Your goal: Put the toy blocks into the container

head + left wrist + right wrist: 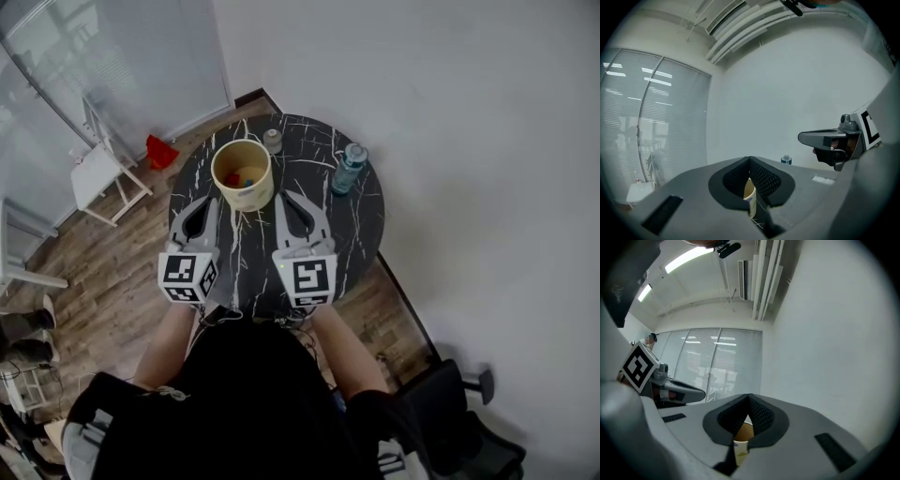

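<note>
A cream round container (242, 175) stands on the round black marble table (366, 220), with red, blue and yellow toy blocks (246, 177) inside it. My left gripper (208, 202) is just in front of it on the left, shut and empty. On the right my right gripper (290, 198) is shut and empty too. In the left gripper view the jaws (750, 160) meet, and the container (749, 192) shows through the gap below them. The right gripper view shows closed jaws (749, 397) with the container (741, 437) beyond.
A small jar (273, 141) and a blue water bottle (349, 169) stand on the table's far side. A white chair (98, 171) and a red object (161, 152) are on the wooden floor at left. A dark chair (469, 417) is at lower right.
</note>
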`<control>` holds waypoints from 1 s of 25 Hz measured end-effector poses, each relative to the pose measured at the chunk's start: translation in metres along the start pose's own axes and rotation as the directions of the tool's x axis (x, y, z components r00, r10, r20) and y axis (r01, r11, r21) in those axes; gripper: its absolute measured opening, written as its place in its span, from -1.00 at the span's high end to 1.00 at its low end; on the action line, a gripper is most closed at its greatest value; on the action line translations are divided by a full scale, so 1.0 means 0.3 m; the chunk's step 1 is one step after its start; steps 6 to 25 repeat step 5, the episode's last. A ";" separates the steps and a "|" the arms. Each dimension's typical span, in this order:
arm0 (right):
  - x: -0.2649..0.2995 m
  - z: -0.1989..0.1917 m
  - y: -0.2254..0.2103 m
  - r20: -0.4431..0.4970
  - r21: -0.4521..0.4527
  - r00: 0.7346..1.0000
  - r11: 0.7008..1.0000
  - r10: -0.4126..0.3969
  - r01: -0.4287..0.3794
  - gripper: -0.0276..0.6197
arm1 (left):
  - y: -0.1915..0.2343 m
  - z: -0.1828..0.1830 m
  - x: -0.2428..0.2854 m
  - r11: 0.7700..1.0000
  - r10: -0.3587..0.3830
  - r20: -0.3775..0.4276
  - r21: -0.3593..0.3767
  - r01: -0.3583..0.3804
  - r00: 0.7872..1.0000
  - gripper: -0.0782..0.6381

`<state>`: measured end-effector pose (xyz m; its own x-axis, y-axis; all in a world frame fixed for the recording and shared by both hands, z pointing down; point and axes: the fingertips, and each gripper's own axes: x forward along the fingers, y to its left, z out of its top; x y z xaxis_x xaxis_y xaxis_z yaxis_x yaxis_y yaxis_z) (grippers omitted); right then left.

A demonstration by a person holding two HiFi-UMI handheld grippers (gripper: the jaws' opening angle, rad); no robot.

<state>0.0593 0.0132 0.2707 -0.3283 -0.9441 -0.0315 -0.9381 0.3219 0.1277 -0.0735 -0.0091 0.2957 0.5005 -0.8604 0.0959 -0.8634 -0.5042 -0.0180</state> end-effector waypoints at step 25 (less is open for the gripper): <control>-0.023 -0.018 -0.006 0.003 -0.002 1.000 1.000 0.003 -0.003 0.92 | -0.018 -0.014 -0.010 1.000 0.005 -0.002 0.006 -0.005 1.000 0.78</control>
